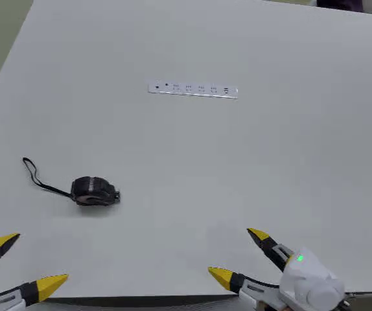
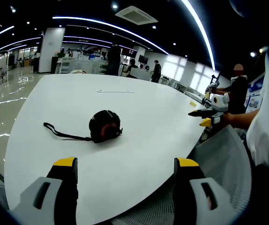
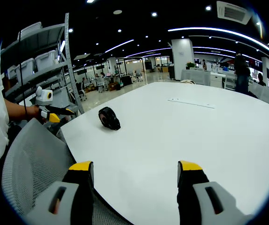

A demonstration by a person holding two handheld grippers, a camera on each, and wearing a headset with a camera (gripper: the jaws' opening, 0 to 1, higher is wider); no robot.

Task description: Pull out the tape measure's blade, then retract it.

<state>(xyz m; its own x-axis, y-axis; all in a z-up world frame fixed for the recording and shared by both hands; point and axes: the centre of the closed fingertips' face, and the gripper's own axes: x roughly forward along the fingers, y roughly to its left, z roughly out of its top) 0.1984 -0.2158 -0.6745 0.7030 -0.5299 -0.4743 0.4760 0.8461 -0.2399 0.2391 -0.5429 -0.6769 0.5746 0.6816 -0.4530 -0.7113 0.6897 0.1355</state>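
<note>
Two grippers hang over the near edge of the white tabletop (image 1: 257, 155), each with its yellow-tipped jaws spread wide and holding nothing. In the head view the left gripper (image 1: 30, 261) sits at the near left corner, and the frame cuts it off so that little more than its two tips can be seen. The right gripper (image 1: 238, 254) sits further along the near edge, with its white body partly cut off at the bottom. The tape measure (image 1: 95, 192) lies on the left part of the tabletop, nearer the near edge than the far one and well apart from both grippers. It is a dark, rounded case resting on the surface. A thin black strap (image 1: 37, 175) trails from it toward the left edge and ends in a small loop. The blade's hook end is too small to make out in the head view. In the left gripper view the case shows a reddish patch on its side, but no lettering can be read. Toward the far edge, about midway along it, a long white power strip (image 1: 192, 90) lies flat, and its sockets and markings are too small to tell apart. A grey mesh chair back (image 3: 29, 159) shows at the lower left of the right gripper view, off the tabletop's edge, with only part of it in sight.
</note>
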